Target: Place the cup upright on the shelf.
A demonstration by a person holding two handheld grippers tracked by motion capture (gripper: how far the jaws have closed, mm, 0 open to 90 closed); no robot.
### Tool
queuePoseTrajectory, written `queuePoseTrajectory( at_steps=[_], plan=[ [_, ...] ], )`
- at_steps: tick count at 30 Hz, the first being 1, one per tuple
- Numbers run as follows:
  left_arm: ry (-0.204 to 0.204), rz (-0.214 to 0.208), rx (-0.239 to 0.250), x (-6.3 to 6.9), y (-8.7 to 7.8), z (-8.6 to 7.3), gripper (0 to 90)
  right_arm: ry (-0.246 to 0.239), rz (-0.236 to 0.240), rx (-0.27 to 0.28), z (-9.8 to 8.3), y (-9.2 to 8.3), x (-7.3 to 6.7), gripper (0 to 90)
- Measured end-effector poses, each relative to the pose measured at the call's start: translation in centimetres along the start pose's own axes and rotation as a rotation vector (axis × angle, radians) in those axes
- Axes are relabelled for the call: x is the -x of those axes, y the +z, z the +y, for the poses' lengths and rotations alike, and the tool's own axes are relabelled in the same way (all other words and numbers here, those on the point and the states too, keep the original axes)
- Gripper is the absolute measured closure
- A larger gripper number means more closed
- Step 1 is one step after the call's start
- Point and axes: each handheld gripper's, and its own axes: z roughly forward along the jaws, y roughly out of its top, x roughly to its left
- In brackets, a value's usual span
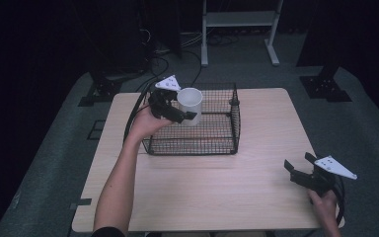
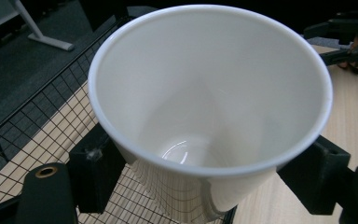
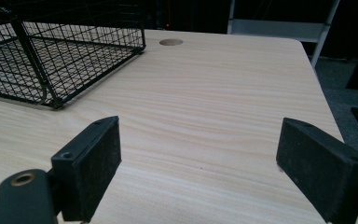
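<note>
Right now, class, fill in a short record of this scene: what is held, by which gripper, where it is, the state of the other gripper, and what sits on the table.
Held thing: white cup, upright, mouth open, inside looks empty
Holder: left gripper, jaws clamped on the cup's sides
Cup's place: above the left part of the black wire basket, lifted off its floor
Other gripper: right gripper, jaws wide open, nothing between them, near the table's right front corner
Table: light wooden table, bearing the basket
</note>
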Motion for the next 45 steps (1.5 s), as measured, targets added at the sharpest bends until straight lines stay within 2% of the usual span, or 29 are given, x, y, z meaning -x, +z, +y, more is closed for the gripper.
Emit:
queuePoseTrajectory(
  at_steps=[18, 23, 32, 45],
  plan=[
    [0.007, -0.007, -0.017, -1.2, 2.2, 1.1, 21.5, 0.001, 0.000, -0.001, 0.0, 0.0, 0.0, 13.0],
    [-0.006, -0.014, -0.015, -1.5, 3.1, 0.7, 21.5, 0.004, 0.001, -0.002, 0.0, 0.0, 0.0, 13.0],
    [-0.022, -0.020, -0.052, -2.2, 4.9, -0.4, 21.5, 0.004, 0.002, 0.000, 0.0, 0.0, 0.0, 13.0],
    [-0.034, -0.006, -0.074, -2.7, 6.1, -1.5, 21.4, 0.004, 0.007, 0.002, 0.0, -0.1, 0.1, 13.0]
  ],
)
